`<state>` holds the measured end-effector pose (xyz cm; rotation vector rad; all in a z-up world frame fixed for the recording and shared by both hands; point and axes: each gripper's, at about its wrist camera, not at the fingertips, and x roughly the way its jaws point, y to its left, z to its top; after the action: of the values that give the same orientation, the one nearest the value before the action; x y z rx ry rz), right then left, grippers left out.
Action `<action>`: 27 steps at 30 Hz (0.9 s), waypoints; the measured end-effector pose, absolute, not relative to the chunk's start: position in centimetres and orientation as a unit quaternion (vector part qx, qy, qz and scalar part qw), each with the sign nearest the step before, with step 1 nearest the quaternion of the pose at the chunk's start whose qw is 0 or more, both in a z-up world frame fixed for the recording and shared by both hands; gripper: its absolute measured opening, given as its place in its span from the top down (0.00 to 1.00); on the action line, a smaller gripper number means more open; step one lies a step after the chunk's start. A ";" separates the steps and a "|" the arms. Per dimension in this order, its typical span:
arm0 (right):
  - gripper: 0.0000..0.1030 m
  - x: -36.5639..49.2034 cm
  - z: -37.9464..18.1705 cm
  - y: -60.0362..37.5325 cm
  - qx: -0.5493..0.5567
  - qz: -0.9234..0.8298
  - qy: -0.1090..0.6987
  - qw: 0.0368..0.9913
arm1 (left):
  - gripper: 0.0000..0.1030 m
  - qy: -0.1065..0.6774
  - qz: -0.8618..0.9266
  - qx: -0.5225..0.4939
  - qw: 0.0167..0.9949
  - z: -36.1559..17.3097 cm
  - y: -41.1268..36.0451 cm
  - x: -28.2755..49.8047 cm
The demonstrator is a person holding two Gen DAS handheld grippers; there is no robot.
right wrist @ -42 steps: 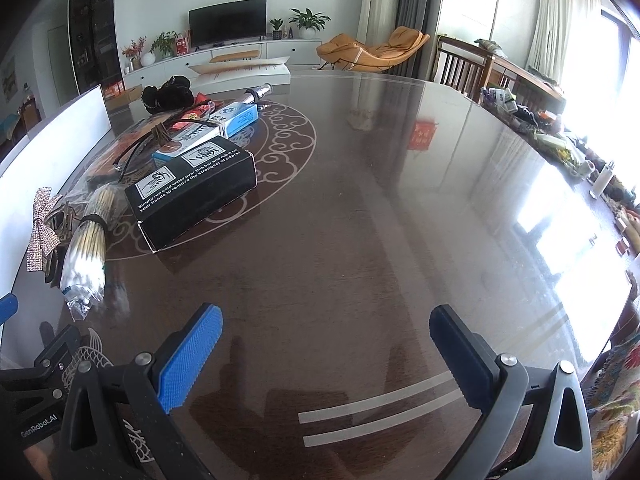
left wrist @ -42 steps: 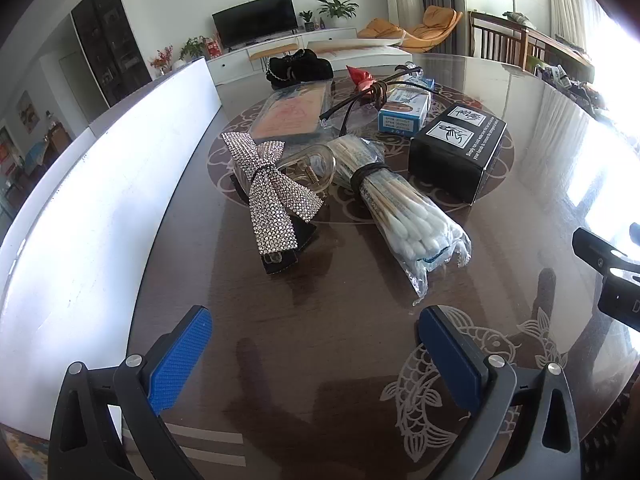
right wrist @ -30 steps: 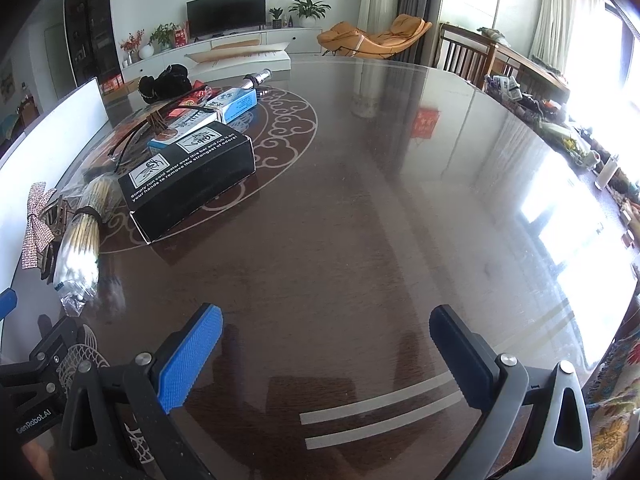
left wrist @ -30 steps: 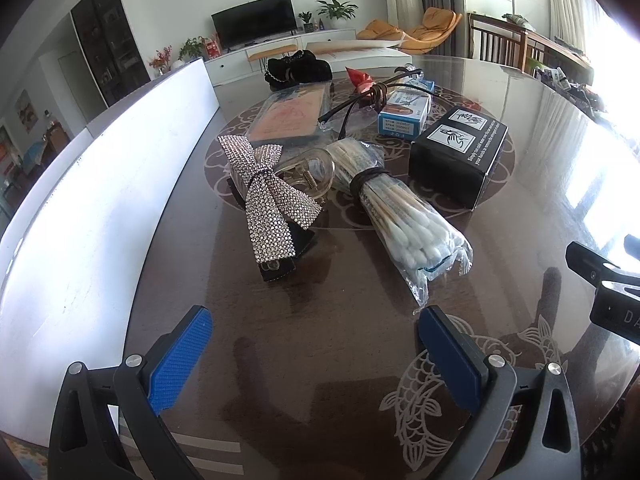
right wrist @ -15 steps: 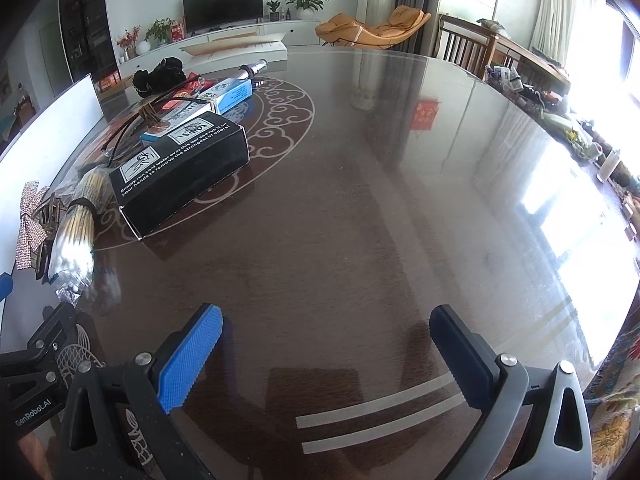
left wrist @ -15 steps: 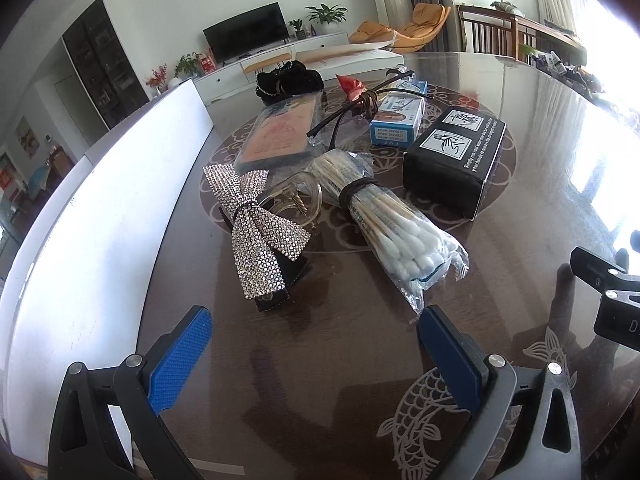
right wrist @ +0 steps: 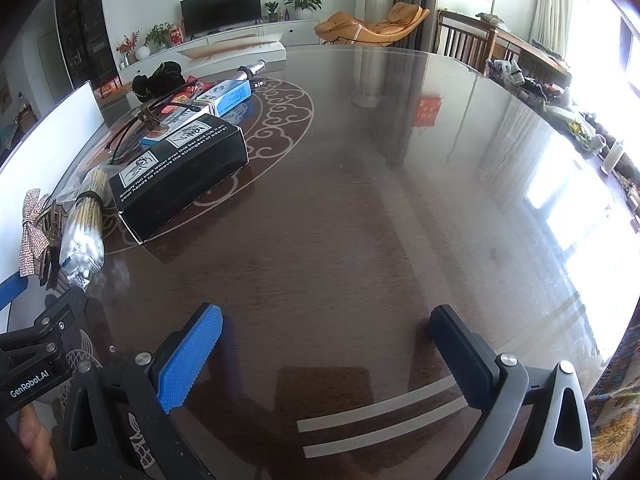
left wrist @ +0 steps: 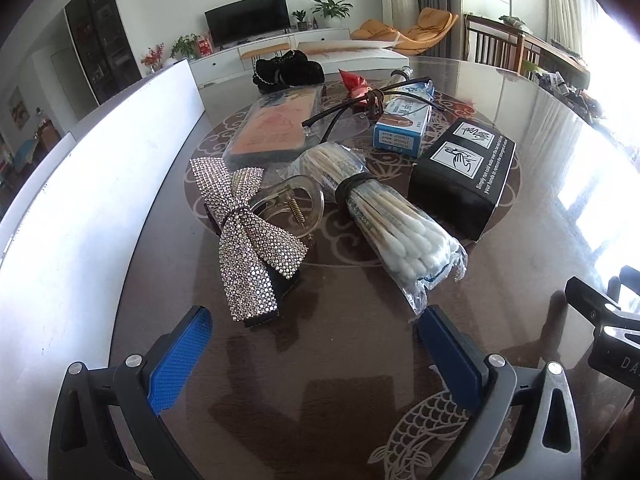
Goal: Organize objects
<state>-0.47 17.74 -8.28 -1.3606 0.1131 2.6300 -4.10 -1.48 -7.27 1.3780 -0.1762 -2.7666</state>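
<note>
Blue-padded fingers [left wrist: 180, 354] wide apart, empty

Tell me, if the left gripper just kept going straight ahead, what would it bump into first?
Probably the rhinestone bow hair clip, lying just ahead of the open left gripper; the bag of cotton swabs sits slightly to its right. Depth is hard to judge here.

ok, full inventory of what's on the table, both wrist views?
rhinestone bow: 1, silver, nearest left jaws
clear hair claw: 1, transparent, behind bow
cotton swab bundle: 1, white, bagged, centre
black box: 1, right of swabs
blue-white box: 1, behind black box
glasses: 1, dark, on blue-white box
pink packet: 1, far left
black hair tie: 1, far end
table: 1, dark brown
left gripper: open
right gripper: open
</note>
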 end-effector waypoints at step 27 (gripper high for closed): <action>0.00 -0.2 -8.3 17.5 -0.440 0.892 0.038 0.097 | 0.00 -0.004 -0.886 0.464 -0.004 -7.9 -2.5 -5.3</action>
<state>-0.19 17.54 -8.33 -1.3033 0.1130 2.6408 -5.26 -2.52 -7.89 1.4629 -0.0134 -2.7891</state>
